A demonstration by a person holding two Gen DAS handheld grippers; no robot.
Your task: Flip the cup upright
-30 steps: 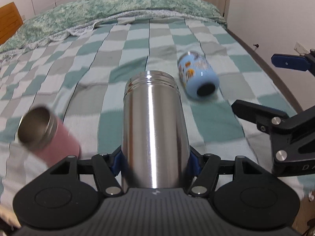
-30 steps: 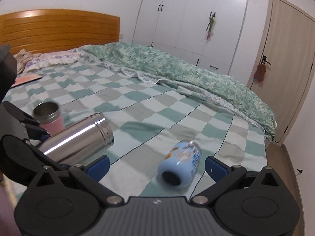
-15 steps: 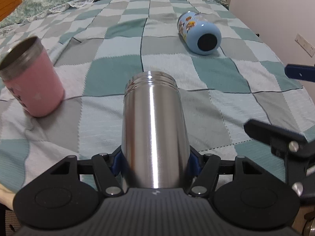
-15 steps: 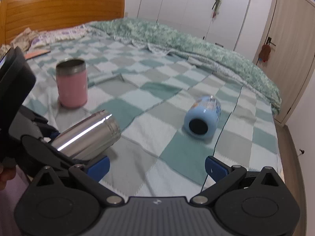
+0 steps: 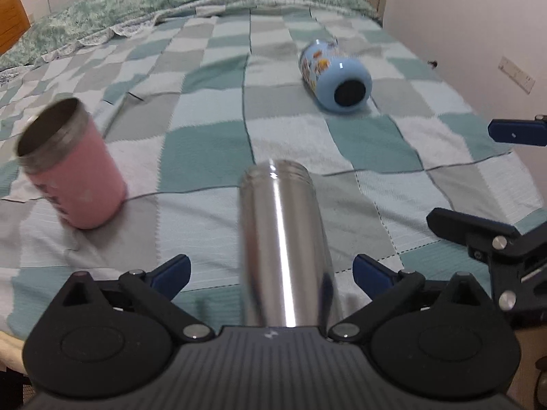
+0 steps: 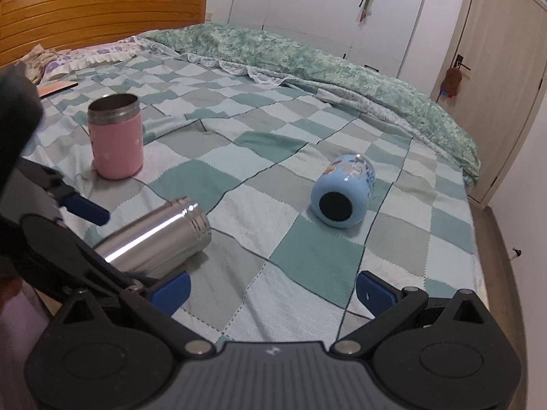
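Observation:
A steel cup (image 5: 282, 246) lies on its side on the checked bedspread, mouth pointing away, between the open fingers of my left gripper (image 5: 271, 270); the pads stand clear of it. It also shows in the right wrist view (image 6: 157, 241). A pink cup (image 5: 70, 167) stands upright to the left, also in the right wrist view (image 6: 116, 136). A light blue printed cup (image 5: 336, 80) lies on its side, base toward me, also in the right wrist view (image 6: 343, 196). My right gripper (image 6: 271, 288) is open and empty, well short of the blue cup.
The bed's right edge (image 5: 526, 184) runs close by my right gripper, seen in the left wrist view (image 5: 492, 184). A rumpled green quilt (image 6: 307, 54) lies across the far side. A wooden headboard (image 6: 102, 10) and pillows are at the left.
My left gripper has opened and let go of the steel cup, which now lies on the bedspread. The right gripper stayed open.

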